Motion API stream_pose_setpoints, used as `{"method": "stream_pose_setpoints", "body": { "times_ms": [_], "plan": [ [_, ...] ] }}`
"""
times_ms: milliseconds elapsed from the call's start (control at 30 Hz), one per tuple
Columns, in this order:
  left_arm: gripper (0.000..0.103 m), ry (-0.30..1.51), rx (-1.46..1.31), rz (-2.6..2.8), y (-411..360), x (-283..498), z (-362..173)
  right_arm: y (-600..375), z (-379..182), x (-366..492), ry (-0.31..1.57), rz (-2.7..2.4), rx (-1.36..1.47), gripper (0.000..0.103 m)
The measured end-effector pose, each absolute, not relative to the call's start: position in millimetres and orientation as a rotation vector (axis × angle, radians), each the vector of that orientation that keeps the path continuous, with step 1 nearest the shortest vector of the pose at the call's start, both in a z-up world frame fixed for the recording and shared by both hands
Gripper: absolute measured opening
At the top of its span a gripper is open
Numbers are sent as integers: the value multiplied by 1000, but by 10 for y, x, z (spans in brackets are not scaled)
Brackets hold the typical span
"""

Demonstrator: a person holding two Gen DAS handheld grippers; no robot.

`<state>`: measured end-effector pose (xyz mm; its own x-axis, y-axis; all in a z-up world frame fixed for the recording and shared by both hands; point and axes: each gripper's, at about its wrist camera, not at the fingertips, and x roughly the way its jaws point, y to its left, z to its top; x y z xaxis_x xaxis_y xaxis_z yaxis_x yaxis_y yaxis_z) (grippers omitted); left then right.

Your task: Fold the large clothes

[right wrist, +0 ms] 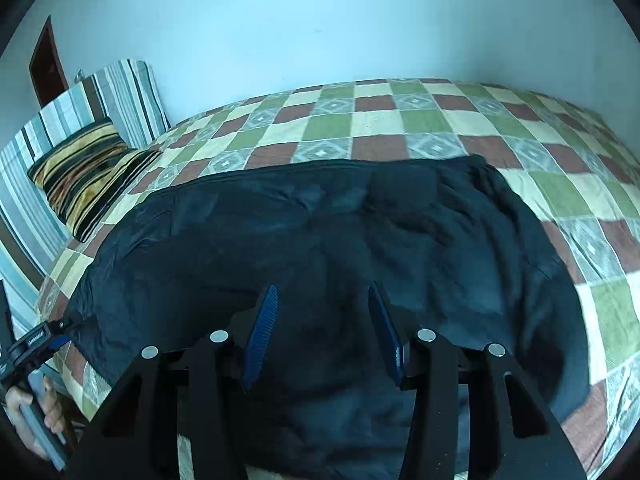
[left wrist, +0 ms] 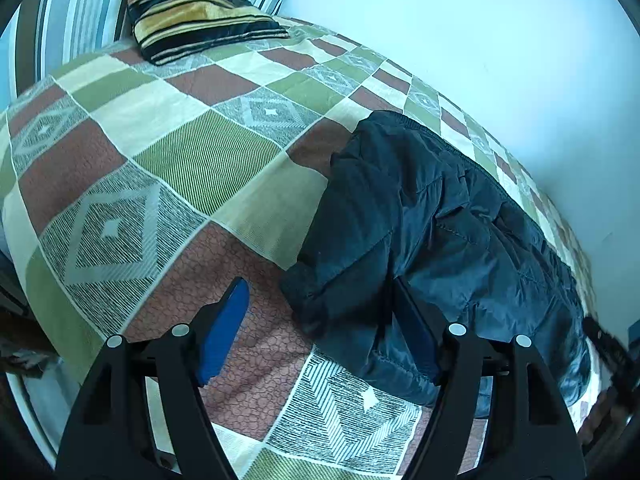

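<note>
Left gripper (left wrist: 320,328) spread wide beside the jacket's cuffed edge, clamping nothing. Right gripper (right wrist: 324,332) parted too, hovering over the dark padded jacket (right wrist: 320,240), pads not pressing cloth. Jacket lying across the near side of the checked bedspread (right wrist: 400,120), partly folded, well apart from the striped pillow (right wrist: 84,172). Likely trouble: slick, puffy fabric slipping from a shallow pinch, or layers springing back and undoing the fold.

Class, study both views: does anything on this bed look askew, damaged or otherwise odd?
Nothing damaged or spilled. The dark jacket lies rumpled on the checked bedspread, its cuff bunched at one end, as expected mid-fold.
</note>
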<state>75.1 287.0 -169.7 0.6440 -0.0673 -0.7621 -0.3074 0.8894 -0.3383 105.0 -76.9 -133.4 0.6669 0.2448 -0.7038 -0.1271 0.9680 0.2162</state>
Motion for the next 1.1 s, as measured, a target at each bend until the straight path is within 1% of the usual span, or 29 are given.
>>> {"method": "stream_pose_setpoints", "body": {
  "times_ms": [200, 400, 467, 500, 533, 667, 800, 967, 1100],
  "plan": [
    [74, 872, -456, 136, 2891, 762, -1683, -407, -1414, 1221, 835, 196, 95, 48],
    [75, 863, -456, 131, 2953, 767, -1624, -247, -1732, 1343, 900, 155, 39, 49],
    [76, 853, -462, 128, 2979, 776, -1590, -214, -1815, 1356, 904, 146, 16, 49],
    [79, 852, -469, 122, 2996, 789, -1581, -205, -1840, 1357, 903, 143, 11, 49],
    [80, 851, -477, 116, 3013, 803, -1576, -204, -1849, 1356, 903, 143, 11, 49],
    [80, 873, -496, 82, 3105, 962, -1582, -216, -1865, 1346, 899, 149, 25, 49],
    [81, 929, -507, -7, 3169, 1219, -1671, -206, -1867, 1325, 890, 148, 18, 49],
    [81, 1060, -584, -163, 3228, 1577, -1936, -206, -1865, 1322, 887, 149, 19, 49],
    [81, 1100, -582, -207, 3196, 1744, -2025, -209, -1865, 1322, 887, 150, 18, 49]
  ]
}}
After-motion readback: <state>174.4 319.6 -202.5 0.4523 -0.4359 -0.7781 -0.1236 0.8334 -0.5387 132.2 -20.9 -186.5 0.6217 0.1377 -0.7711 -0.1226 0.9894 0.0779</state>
